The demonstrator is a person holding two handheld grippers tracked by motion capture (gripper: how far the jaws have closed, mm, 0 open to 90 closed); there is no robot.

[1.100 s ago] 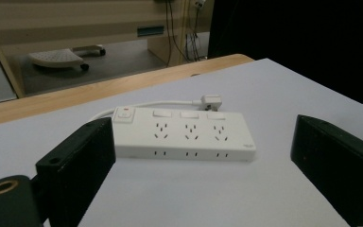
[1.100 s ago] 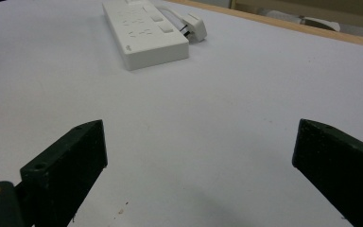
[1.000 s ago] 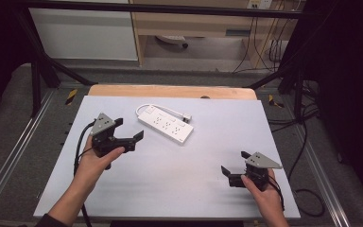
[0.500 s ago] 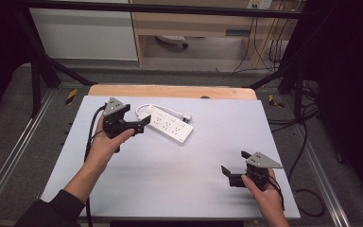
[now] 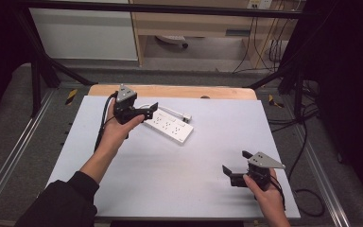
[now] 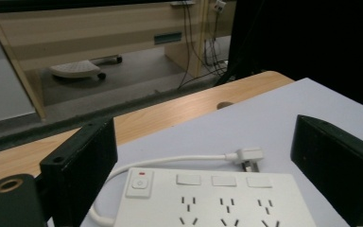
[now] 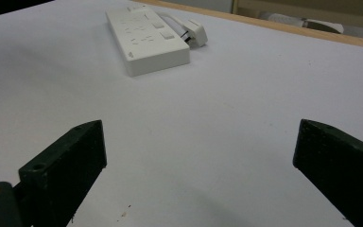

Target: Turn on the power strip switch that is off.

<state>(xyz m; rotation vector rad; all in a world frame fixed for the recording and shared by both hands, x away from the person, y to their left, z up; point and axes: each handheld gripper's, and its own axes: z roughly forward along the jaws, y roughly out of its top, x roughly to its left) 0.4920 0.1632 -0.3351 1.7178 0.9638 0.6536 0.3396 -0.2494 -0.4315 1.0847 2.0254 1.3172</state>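
A white power strip [image 5: 171,128] lies at an angle on the back middle of the white table top [image 5: 170,184], its cord and plug [image 5: 184,116] curled behind it. My left gripper [image 5: 147,111] is open at the strip's left end, just above it. In the left gripper view the strip [image 6: 208,201] and plug [image 6: 248,155] lie between and beyond the wide-apart jaws of the left gripper [image 6: 203,142]. My right gripper [image 5: 235,161] stands open over bare table at the front right. Far ahead of the right gripper [image 7: 198,142], the strip [image 7: 146,40] lies untouched.
A wooden strip [image 5: 179,91] runs along the table's far edge. Beyond it on the floor are a cabinet, a wheeled base [image 5: 170,41] and hanging cables [image 5: 264,47]. Metal rails [image 5: 9,156] flank the table.
My left gripper has moved forward and to the right, from the table's left part up to the power strip's left end. The right gripper has stayed put.
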